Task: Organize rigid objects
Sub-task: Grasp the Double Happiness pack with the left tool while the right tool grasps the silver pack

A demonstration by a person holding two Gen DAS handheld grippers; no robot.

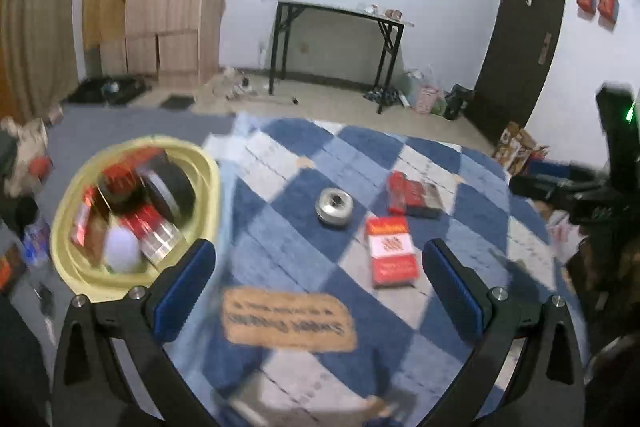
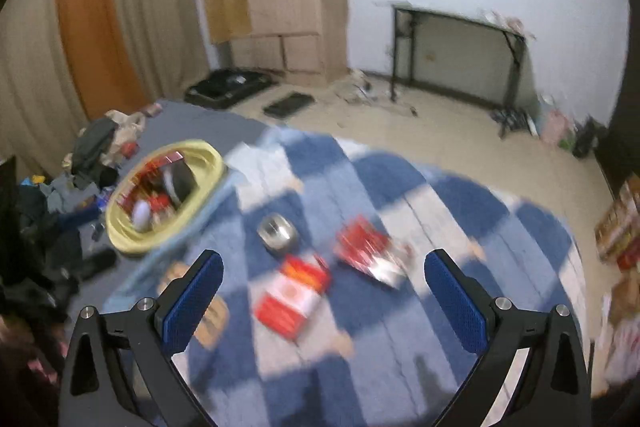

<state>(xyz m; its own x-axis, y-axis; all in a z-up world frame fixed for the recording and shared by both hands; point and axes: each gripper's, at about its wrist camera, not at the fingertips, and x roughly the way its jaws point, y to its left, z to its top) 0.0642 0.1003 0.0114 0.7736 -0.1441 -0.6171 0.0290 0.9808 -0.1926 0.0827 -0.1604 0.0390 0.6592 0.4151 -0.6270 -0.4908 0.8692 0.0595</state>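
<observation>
Ahead of both released grippers (image 1: 320,287) (image 2: 324,297), red box (image 1: 392,251) on rug, nothing grasped.

Motion blur smears the right wrist view — the red packs (image 2: 294,297) and the silver tin (image 2: 277,230) show no readable print. The basket (image 1: 86,273) hides most of its contents behind its near rim. The tan label (image 1: 289,319) on the rug (image 1: 280,187) stays illegible.
</observation>
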